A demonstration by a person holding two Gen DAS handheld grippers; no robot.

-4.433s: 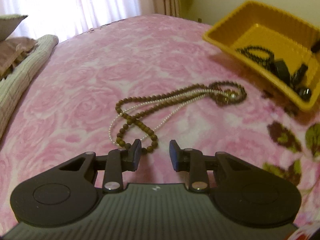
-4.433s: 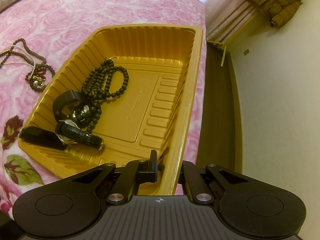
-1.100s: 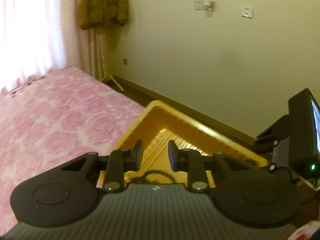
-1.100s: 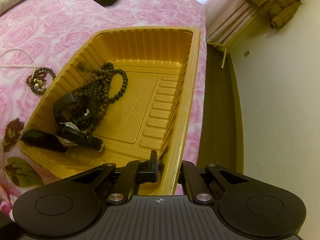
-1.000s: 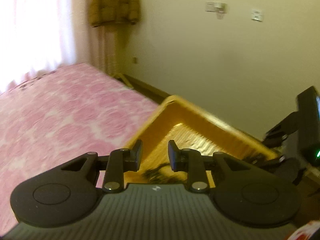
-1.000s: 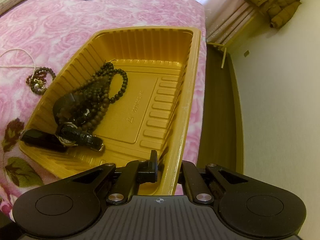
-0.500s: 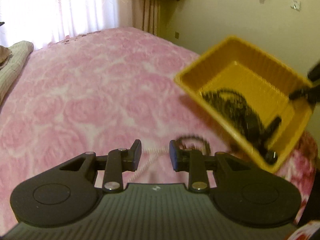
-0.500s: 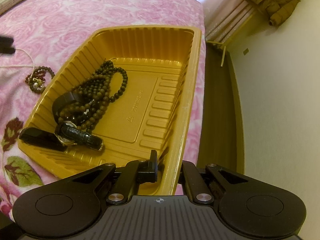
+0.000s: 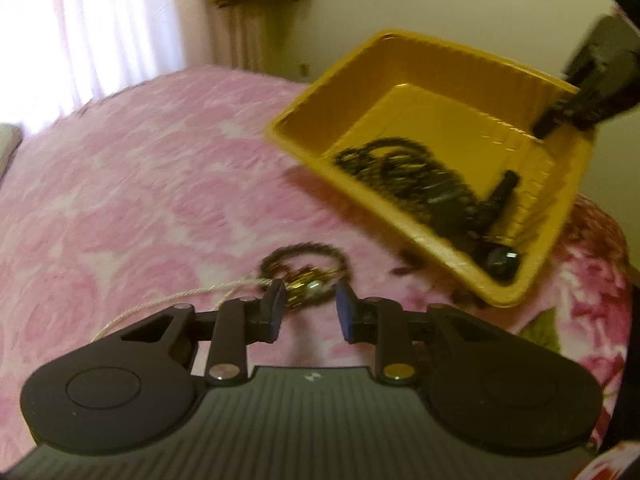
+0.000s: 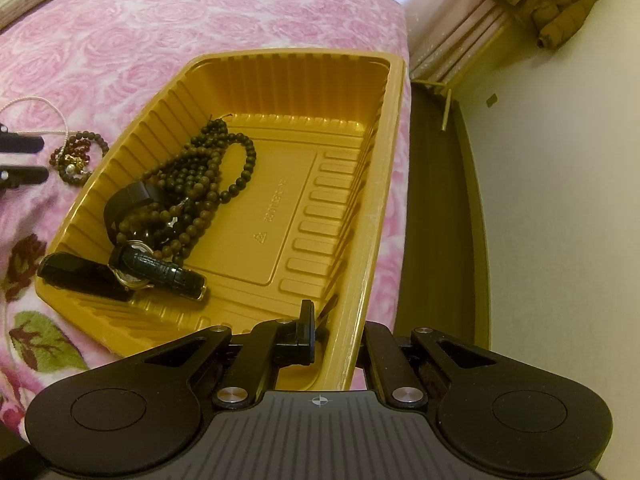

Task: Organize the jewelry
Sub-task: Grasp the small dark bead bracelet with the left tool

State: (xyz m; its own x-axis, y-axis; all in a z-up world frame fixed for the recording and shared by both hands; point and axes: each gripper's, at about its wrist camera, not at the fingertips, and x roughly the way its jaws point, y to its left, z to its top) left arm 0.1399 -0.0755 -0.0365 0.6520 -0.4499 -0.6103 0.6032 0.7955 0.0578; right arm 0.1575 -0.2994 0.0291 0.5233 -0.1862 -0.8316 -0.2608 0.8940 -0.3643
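1. A bead bracelet and pearl strand lie on the bed, not yet trayed.
2. Open left hand-held gripper hovers near them.
3. Right hand-held gripper clamps the yellow tray rim; wooden beads and watch are inside.

Beaded necklaces, watch in tray; bracelet, pearl strand on bedspread beside tray.

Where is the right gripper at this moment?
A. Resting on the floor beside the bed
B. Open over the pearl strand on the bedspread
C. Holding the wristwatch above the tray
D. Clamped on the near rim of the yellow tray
D: in the right wrist view the right gripper has its fingers on either side of the yellow tray wall, one inside and one outside, at the near rim.
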